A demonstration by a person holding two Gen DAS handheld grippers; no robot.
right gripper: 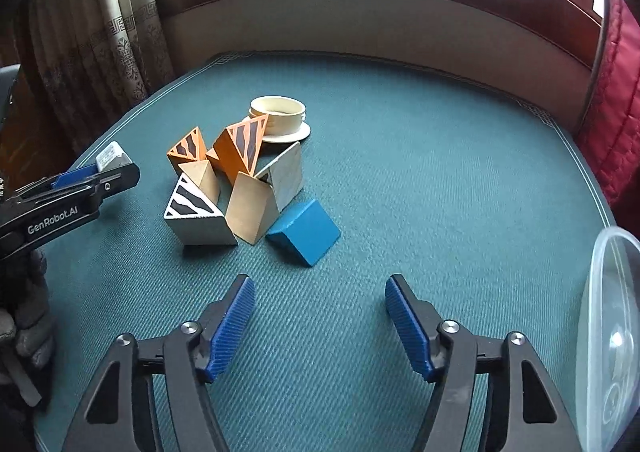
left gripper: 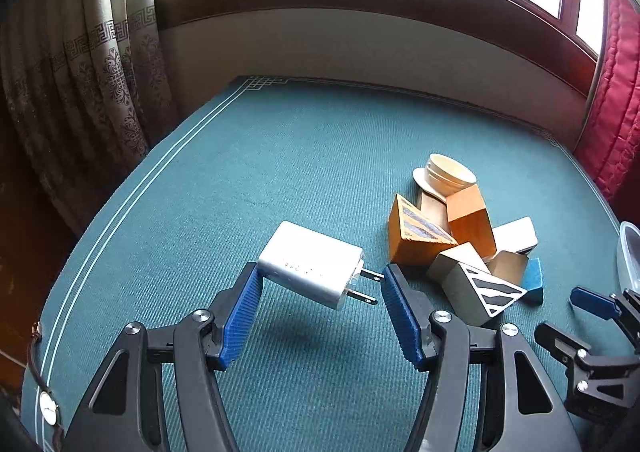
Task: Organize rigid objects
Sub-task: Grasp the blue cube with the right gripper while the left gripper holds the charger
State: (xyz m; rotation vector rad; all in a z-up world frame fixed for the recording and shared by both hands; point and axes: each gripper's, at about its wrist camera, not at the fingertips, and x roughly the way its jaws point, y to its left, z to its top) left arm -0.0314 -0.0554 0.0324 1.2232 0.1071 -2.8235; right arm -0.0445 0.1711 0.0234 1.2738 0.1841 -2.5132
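White charger [left gripper: 310,264] sits between the left gripper [left gripper: 320,286]'s spread fingers [left gripper: 240,316], prongs toward 3 o'clock; close squarely on its flat sides, while the right gripper [right gripper: 320,316] idles agape near blocks [right gripper: 240,180].

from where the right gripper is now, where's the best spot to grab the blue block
Grip the blue block across its two flat ends, coming straight ahead and down from the near side. It lies as a wedge with its sloped face up, so pads on that slope would likely slip. It is the nearest piece to the open right gripper, and only its far corner sits close to the plain wooden block.
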